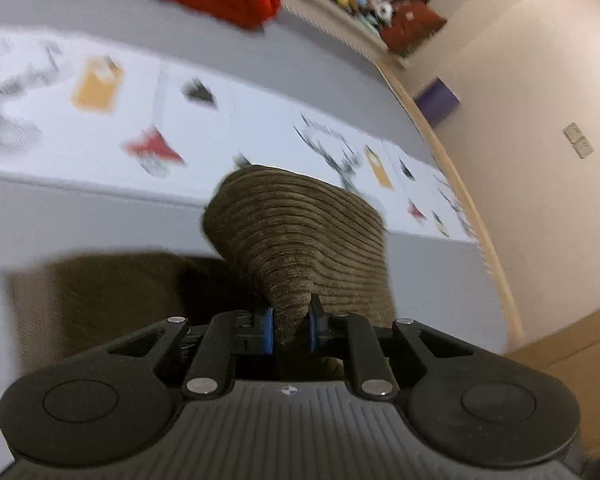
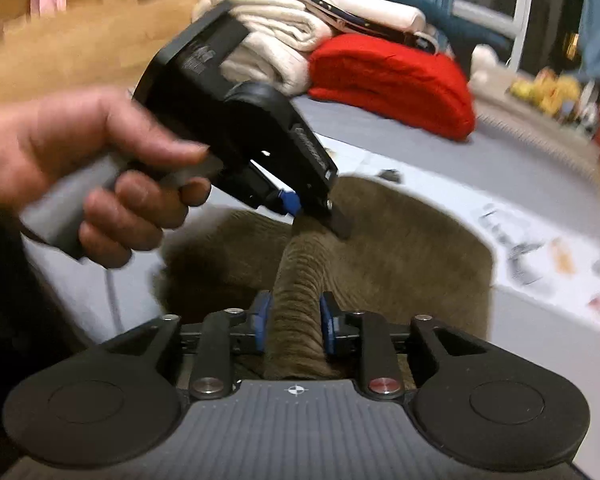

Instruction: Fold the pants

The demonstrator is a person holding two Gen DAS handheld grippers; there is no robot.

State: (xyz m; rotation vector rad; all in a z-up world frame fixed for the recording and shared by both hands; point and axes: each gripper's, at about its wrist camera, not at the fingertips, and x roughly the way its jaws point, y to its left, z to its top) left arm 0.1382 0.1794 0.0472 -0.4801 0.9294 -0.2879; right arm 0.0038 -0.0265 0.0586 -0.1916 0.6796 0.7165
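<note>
Above the bed (image 1: 80, 216), both grippers pinch the brown corduroy pants (image 1: 300, 232): left gripper (image 1: 293, 328) and right gripper (image 2: 294, 320) each clench a bunched ridge. Held up together like this, the lifted part can probably be carried over the rest lying flat on the grey sheet.

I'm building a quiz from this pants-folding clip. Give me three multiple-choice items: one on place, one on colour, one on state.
1. Where does the red bundle lie?
A. beside the white stack
B. on the floor
C. in a gripper

2. What colour are the pants?
A. blue
B. olive-brown
C. red

3. What are the grippers doing?
A. both open
B. one open
C. both shut on the pants

Answers: 1 A, they touch on the bed. 2 B, ribbed brown cloth. 3 C, left gripper and right gripper each pinch cloth.
</note>
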